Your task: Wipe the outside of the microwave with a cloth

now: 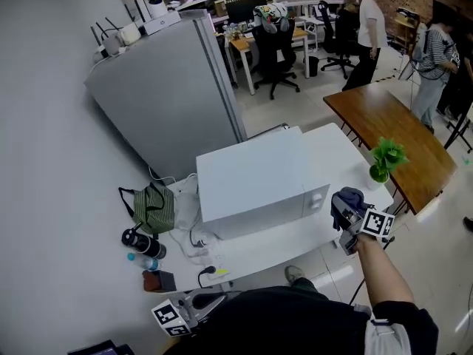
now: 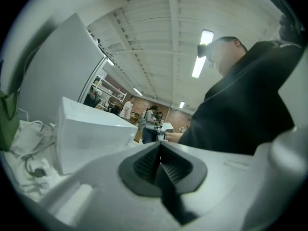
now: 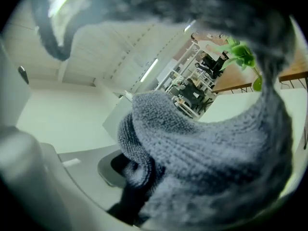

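Microwave [image 1: 255, 183]: white, set in the middle of the white table [image 1: 336, 143].
Room: an office with a pale floor. A tall grey fridge [image 1: 162, 95] is seen at the left. Desks and chairs are seen far back. A brown wooden table [image 1: 392, 128] is seen at the right.
By the microwave: a green striped bag [image 1: 154, 207], a black bottle [image 1: 143, 242] and white cables [image 1: 194, 237] are laid at its left. A small green plant [image 1: 384, 161] is stood at its right.
Left gripper [image 1: 183, 315]: held low, close to the person's body, well apart from the microwave. Its jaws are pressed together and nothing is held.
Right gripper [image 1: 347, 217]: held out on a stretched arm, just beside the microwave's right front corner. Its jaws are closed on the cloth.
Cloth [image 1: 347, 200]: grey-blue and bunched up. Whether the microwave is touched cannot be told.
Count: one microwave, one cloth, two grippers, one plant, two people far back.
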{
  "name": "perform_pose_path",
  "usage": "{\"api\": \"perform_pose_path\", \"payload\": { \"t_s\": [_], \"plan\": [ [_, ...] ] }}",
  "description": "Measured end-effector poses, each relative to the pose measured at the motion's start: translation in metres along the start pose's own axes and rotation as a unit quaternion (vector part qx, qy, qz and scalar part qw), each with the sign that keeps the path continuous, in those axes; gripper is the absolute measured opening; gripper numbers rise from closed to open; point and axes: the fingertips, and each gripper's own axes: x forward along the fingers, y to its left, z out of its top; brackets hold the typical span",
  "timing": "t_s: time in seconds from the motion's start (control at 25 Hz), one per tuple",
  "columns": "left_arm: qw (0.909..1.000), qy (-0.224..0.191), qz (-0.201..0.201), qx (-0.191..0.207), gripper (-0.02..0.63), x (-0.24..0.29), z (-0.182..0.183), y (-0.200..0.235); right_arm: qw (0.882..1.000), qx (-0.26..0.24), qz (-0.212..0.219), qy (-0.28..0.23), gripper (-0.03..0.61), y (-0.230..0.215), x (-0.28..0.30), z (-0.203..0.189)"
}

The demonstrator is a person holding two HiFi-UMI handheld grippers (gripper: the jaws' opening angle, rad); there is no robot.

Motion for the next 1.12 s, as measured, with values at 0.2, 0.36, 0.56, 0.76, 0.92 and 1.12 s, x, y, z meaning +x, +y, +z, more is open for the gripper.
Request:
{"api": "perform_pose_path", "payload": {
  "t_s": [0.2,0.36,0.56,0.76,0.92,1.12],
  "plan": [
    [0.9975,-0.017,-0.068,-0.008,0.003,-0.022,-0.012,-0.049,0.999,0.012,0.034,0.009,0.141,0.089,-0.044,-0.042],
    [0.9954,-0.009,-0.094,0.014,0.003,-0.022,-0.014,-0.077,0.998,-0.001,0.055,0.036,0.141,0.129,-0.063,-0.060],
    [0.9962,-0.047,-0.071,0.020,0.003,-0.003,-0.009,-0.100,0.991,-0.013,0.118,0.054,0.141,0.165,-0.081,-0.050],
    [0.9955,-0.033,-0.083,0.029,0.003,0.069,-0.023,-0.142,0.976,-0.055,0.184,0.104,0.141,0.174,-0.134,-0.041],
    [0.9939,0.003,-0.109,0.019,0.003,0.147,-0.053,-0.192,0.965,-0.085,0.202,0.146,0.141,0.149,-0.190,-0.032],
    [0.9945,0.038,-0.098,-0.003,0.003,0.196,-0.083,-0.226,0.956,-0.106,0.204,0.184,0.141,0.103,-0.246,-0.023]
  ]
}}
